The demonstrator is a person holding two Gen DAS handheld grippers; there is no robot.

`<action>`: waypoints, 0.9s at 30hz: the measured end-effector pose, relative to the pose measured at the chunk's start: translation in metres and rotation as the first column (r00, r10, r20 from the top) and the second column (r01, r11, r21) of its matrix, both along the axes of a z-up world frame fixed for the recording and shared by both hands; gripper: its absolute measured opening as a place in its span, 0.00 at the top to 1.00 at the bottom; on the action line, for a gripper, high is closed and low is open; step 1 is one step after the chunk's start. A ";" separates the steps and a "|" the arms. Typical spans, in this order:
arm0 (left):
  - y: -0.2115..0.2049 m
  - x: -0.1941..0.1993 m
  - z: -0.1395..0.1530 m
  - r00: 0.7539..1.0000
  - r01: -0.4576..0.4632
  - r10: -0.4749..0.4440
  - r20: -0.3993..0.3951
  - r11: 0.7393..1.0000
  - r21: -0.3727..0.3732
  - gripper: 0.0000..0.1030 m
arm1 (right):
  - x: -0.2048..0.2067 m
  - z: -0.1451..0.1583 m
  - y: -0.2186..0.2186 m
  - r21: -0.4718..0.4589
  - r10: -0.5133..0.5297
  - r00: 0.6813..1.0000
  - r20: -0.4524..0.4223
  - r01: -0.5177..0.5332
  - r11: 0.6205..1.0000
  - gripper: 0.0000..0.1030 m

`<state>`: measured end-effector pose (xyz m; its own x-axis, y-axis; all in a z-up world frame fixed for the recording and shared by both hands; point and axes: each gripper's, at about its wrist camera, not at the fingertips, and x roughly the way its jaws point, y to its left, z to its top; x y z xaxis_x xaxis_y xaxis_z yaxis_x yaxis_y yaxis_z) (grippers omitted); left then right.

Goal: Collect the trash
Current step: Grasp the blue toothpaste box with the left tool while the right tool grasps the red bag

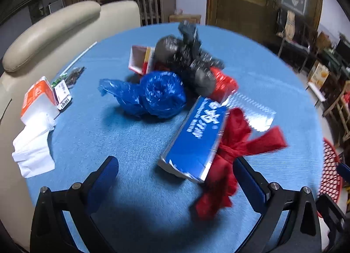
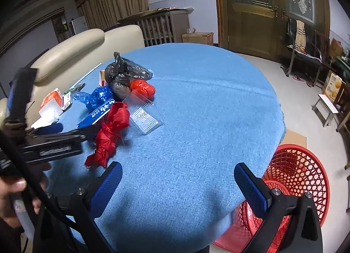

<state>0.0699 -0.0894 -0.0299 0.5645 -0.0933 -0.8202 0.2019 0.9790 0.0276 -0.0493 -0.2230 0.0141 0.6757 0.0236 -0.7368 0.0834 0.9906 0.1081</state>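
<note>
Trash: a loose heap is seen on the blue-clothed desk [image 2: 196,104], toward 10 o'clock of its round top in the right wrist view.
Red bag [image 1: 231,148]: crumpled thin plastic, knotted at the middle, with tails splayed out; it is lying nearest the left gripper [image 1: 175,176], partly under the blue carton.
Blue carton [image 1: 196,137]: long and flat, printed in white characters, torn open at its near end.
Blue bag [image 1: 157,95]: scrunched glossy film, at 12 o'clock of the carton.
Black bag [image 1: 190,56]: wrinkled, piled behind the blue one.
Clear tray [image 2: 143,114]: ribbed transparent plastic, at 3 o'clock of the red bag.
Left jaws: spread wide, nothing held.
Right gripper [image 2: 178,184]: jaws parted and empty above bare cloth.
Red basket [image 2: 293,178]: mesh, on the floor at 4 o'clock of the desk.
</note>
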 end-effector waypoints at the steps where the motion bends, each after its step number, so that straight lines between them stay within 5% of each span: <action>1: 0.001 0.006 -0.004 1.000 0.015 -0.016 -0.023 1.000 -0.024 0.20 | 0.001 -0.002 0.002 0.001 0.006 1.000 -0.007 -0.006 1.000 0.00; 2: 0.002 0.009 -0.005 0.999 0.028 -0.031 -0.038 0.998 -0.058 0.43 | 0.001 -0.004 0.003 -0.001 0.013 1.000 -0.013 -0.013 1.000 0.00; 3: 0.008 0.012 -0.005 0.997 0.027 -0.034 -0.066 0.993 -0.116 0.51 | 0.001 -0.005 0.004 -0.005 0.017 1.000 -0.016 -0.018 1.000 0.00; 11: 0.040 -0.004 0.012 0.999 0.005 -0.014 -0.036 0.968 -0.249 0.53 | 0.016 -0.016 0.007 0.011 0.032 0.998 -0.057 -0.032 0.999 0.00; 17: 0.064 -0.026 0.022 0.998 -0.053 0.062 0.032 0.973 -0.226 0.56 | 0.026 -0.018 0.020 0.020 0.067 0.995 -0.075 -0.066 0.998 0.00; 22: 0.087 -0.047 0.017 0.985 -0.129 0.143 0.091 0.981 -0.143 0.53 | 0.034 -0.018 0.033 0.035 0.111 0.990 -0.086 -0.108 0.994 0.00; 26: 0.098 -0.047 0.001 0.982 -0.166 0.173 0.071 0.981 -0.103 0.22 | 0.044 -0.016 0.046 0.063 0.151 0.984 -0.097 -0.145 0.987 0.00; 27: 0.098 -0.046 -0.003 0.982 -0.169 0.177 0.069 0.980 -0.100 0.21 | 0.048 -0.016 0.050 0.063 0.155 0.983 -0.098 -0.149 0.987 0.00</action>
<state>0.0234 0.0087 -0.0330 0.6400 -0.0628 -0.7658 0.0302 0.9979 -0.0566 -0.0016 -0.1733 -0.0016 0.5821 0.1626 -0.7967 -0.0544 0.9854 0.1614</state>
